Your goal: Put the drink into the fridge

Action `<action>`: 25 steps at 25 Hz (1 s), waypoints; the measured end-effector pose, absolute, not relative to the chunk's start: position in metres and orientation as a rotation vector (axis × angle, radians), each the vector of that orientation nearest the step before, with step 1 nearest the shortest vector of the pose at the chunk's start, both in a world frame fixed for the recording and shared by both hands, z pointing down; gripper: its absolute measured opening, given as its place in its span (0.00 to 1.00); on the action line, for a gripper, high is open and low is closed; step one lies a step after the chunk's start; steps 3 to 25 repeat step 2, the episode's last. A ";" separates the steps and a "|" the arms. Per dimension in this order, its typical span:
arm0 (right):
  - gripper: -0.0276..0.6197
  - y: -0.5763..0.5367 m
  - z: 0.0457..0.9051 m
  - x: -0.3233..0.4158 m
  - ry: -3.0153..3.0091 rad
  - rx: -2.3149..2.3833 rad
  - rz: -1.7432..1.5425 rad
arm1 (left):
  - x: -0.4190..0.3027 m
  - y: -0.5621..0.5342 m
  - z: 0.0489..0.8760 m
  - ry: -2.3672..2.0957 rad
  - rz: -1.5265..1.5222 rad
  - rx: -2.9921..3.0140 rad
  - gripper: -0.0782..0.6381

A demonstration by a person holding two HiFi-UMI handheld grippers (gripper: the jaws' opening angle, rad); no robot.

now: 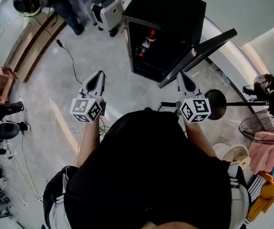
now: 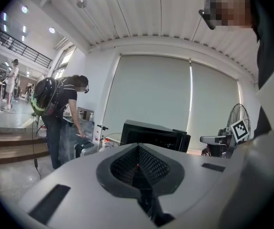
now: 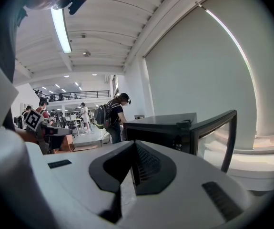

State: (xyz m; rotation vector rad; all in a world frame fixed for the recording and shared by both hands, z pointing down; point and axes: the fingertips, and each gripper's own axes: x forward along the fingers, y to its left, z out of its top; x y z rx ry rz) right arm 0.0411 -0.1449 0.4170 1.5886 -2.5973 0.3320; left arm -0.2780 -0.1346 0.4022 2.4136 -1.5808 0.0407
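Left gripper and right gripper hover, jaws closed, empty. Ahead, a black fridge stands open on grey floor.

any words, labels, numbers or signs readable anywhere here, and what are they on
No readable words or numbers in any view.
left marker cube and right marker cube: black-and-white square patterns only, no letters.
drinks inside the fridge: labels too small to read.
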 end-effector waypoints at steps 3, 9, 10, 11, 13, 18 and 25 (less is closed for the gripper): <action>0.07 -0.141 0.417 0.039 -2.602 1.577 0.330 | -0.280 -0.129 0.402 -1.595 0.032 2.403 0.13; 0.07 -0.141 0.417 0.039 -2.602 1.577 0.330 | -0.280 -0.129 0.402 -1.595 0.032 2.403 0.13; 0.07 -0.141 0.417 0.039 -2.602 1.577 0.330 | -0.280 -0.129 0.402 -1.595 0.032 2.403 0.13; 0.07 -0.141 0.417 0.039 -2.602 1.577 0.330 | -0.280 -0.129 0.402 -1.595 0.032 2.403 0.13; 0.07 -0.141 0.417 0.039 -2.602 1.577 0.330 | -0.280 -0.129 0.402 -1.595 0.032 2.403 0.13; 0.07 -0.141 0.417 0.039 -2.602 1.577 0.330 | -0.280 -0.129 0.402 -1.595 0.032 2.403 0.13; 0.07 -0.141 0.417 0.039 -2.602 1.577 0.330 | -0.280 -0.129 0.402 -1.595 0.032 2.403 0.13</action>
